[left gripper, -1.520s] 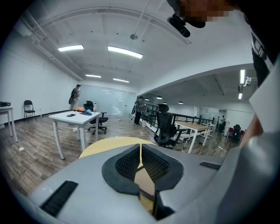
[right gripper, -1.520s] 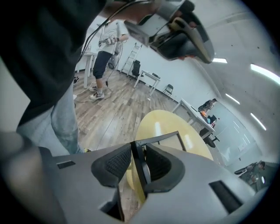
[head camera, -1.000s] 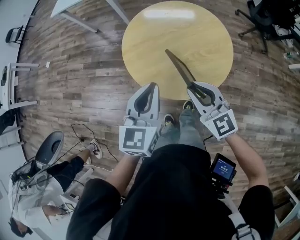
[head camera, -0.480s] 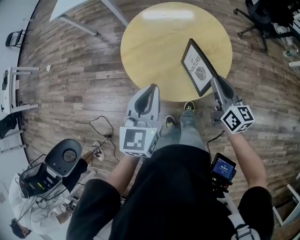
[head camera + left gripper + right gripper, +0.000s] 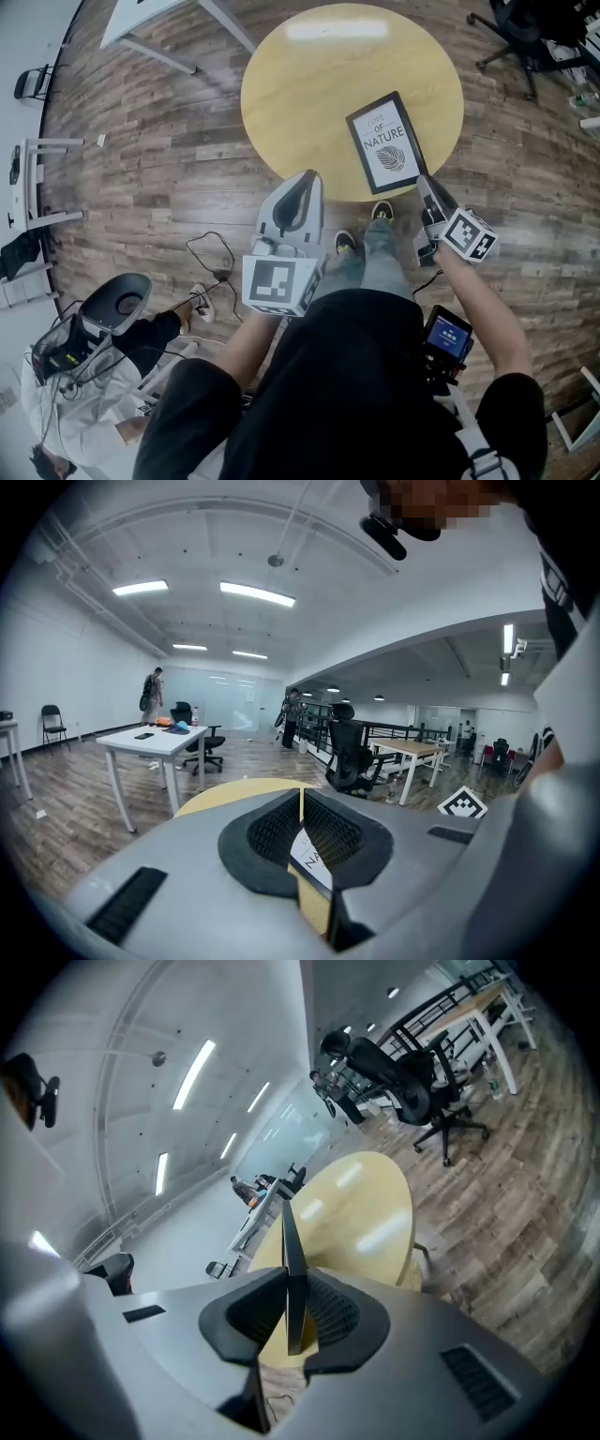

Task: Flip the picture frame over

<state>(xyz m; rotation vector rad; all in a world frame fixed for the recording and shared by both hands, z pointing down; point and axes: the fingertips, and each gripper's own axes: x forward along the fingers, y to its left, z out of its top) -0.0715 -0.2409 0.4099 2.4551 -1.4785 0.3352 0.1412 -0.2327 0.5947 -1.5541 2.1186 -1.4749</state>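
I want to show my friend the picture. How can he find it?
Look at the round yellow table on the wooden floor. At its near right edge, the right gripper pinches the picture frame. It's the only flat black-rimmed rectangle, with a white page saying NATURE.

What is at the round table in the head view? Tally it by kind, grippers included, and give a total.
picture frame: 1
round table: 1
grippers: 2 (left gripper, right gripper)
Total: 4
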